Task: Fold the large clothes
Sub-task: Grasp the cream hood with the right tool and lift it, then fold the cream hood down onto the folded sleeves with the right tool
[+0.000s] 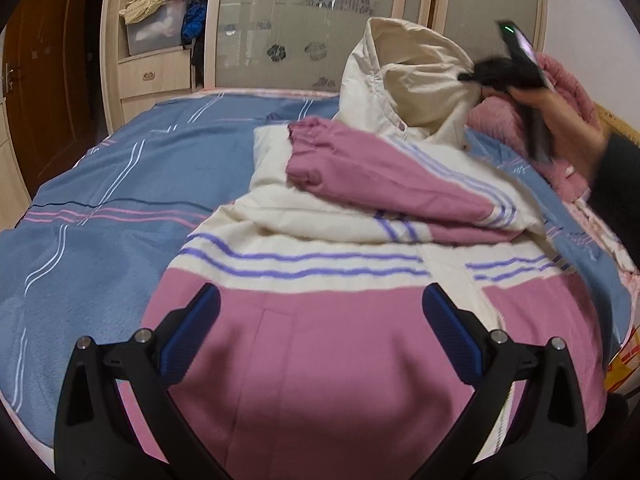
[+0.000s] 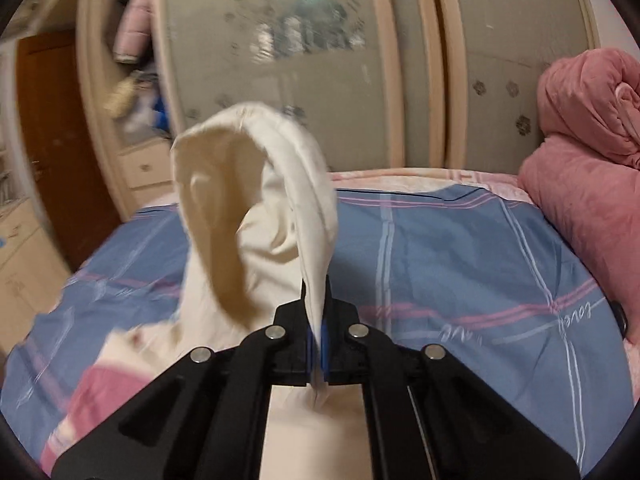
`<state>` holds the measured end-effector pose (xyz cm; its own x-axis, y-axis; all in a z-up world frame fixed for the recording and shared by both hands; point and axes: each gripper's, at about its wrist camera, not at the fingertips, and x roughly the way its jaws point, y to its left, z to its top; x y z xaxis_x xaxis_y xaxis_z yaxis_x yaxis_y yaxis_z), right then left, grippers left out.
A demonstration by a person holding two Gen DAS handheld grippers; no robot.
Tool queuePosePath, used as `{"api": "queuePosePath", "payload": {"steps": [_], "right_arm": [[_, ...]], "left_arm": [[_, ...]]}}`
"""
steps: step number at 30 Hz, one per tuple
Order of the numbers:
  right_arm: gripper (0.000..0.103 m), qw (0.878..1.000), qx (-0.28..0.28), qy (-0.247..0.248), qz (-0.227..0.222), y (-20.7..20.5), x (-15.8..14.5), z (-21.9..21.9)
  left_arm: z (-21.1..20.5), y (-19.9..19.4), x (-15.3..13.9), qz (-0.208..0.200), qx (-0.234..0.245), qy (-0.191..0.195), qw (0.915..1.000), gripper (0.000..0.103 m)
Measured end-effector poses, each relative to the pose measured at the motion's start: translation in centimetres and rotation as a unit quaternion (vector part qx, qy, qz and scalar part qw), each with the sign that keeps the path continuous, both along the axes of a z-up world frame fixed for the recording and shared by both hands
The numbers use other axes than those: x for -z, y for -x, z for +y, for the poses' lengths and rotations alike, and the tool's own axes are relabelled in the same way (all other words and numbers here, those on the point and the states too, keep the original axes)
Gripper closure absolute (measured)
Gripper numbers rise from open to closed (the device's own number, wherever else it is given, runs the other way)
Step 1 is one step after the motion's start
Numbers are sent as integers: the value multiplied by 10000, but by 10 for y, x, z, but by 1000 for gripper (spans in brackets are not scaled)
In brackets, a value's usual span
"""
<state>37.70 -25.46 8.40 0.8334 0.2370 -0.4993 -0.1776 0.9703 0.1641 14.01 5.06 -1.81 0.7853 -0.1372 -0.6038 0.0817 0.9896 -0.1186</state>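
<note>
A pink and cream jacket with purple stripes lies on the bed, one pink sleeve folded across its chest. My left gripper hovers open over the pink lower part, nothing between its blue pads. The cream hood stands lifted at the far end. My right gripper, held by a hand, is shut on the hood's edge. In the right wrist view the hood rises from the closed right gripper, its cream edge pinched between the blue pads.
The bed has a blue sheet with pink and white lines. A rolled pink blanket sits at the right side. Behind the bed stand a wardrobe with frosted doors and open shelves stuffed with clothes.
</note>
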Motion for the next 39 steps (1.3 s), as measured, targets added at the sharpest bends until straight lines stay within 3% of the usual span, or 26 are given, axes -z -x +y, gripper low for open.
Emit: {"api": "queuePosePath", "payload": {"steps": [3, 5, 7, 8, 10, 16, 19, 20, 21, 22, 23, 25, 27, 30, 35, 39], "right_arm": [[101, 9999, -99, -125, -12, 24, 3, -7], [101, 9998, -158, -110, -107, 33, 5, -9], [101, 9996, -164, -218, -98, 37, 6, -9], [101, 9994, -186, -273, -98, 40, 7, -9], [101, 9990, -202, -376, -123, 43, 7, -11], [100, 9979, -261, -593, -86, 50, 10, -18], [100, 9976, -262, -640, -44, 55, 15, -22], [100, 9976, -252, -641, -35, 56, 15, -24], [100, 9976, -232, -651, -24, 57, 16, -25], [100, 9974, -204, -688, -2, 59, 18, -29], [100, 9972, -165, -730, 14, 61, 19, -33], [100, 9967, -94, -804, 65, 63, 22, -39], [100, 9961, -24, -880, 93, 68, 26, -47], [100, 9955, 13, -939, 99, 83, 34, -56], [100, 9967, 43, -787, 210, 121, 65, -58], [100, 9972, -14, -636, 394, 142, 95, -51]], "left_arm": [[-9, -22, -21, -79, 32, -40, 10000, 2], [-22, -47, -45, -173, 312, -6, 9994, 2], [-44, -80, -68, -395, 430, -420, 9974, 2], [-59, -107, -82, -604, 336, -819, 9942, 2], [-73, -143, -93, -687, 374, -1042, 9915, 2], [-98, -275, -114, -447, -162, -1574, 9864, 2], [-98, -308, -118, -385, -298, -1630, 9854, 2], [-99, -317, -118, -365, -286, -1707, 9842, 7], [-99, -323, -117, -308, -216, -1712, 9845, 34], [-96, -329, -113, -98, -81, -1609, 9869, 92], [-93, -330, -110, 70, -1, -1481, 9889, 98], [-85, -316, -108, 69, 291, -1126, 9932, 100], [-86, -285, -106, -117, 600, -1301, 9896, 100], [-80, -232, -95, -69, 1010, -1196, 9877, 100], [-78, -149, -45, 310, 1641, -1228, 9783, 95], [-74, -104, 3, 605, 1792, -1244, 9740, 91]]}}
